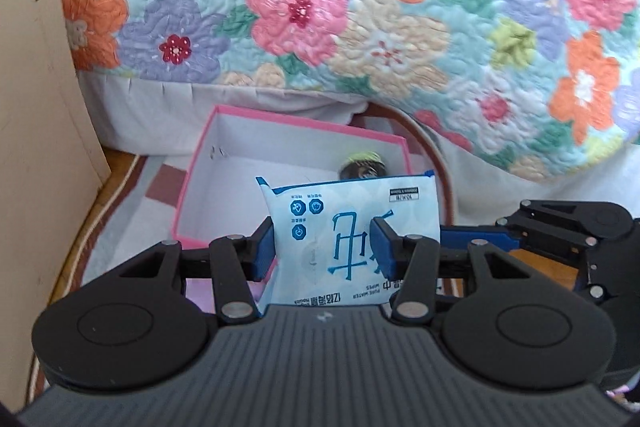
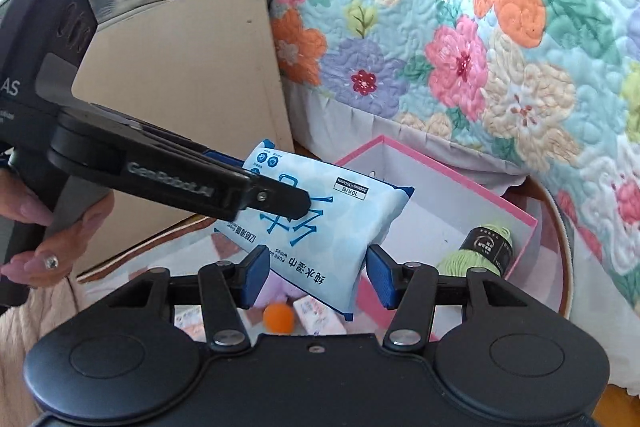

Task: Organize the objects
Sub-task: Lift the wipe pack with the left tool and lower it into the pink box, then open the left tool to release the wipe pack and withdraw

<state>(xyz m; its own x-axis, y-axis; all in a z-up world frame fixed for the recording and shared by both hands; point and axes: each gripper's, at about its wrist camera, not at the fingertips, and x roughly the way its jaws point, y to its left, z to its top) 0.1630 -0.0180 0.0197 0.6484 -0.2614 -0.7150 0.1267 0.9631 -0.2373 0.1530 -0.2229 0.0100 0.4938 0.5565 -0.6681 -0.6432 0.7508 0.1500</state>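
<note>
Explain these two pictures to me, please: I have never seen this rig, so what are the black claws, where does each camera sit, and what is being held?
The black claws are hand-held two-finger grippers, one in each of the person's hands, each carrying a forward-looking fisheye camera. The left camera shows the left gripper clamping a blue-and-white pack of wet wipes above an open pink box. The right camera shows that same scene from the side: the right gripper is open and holds nothing. A skein of light green yarn lies in the box. On the floor mat sit an orange ball and small packets. A floral quilt hangs behind.
</note>
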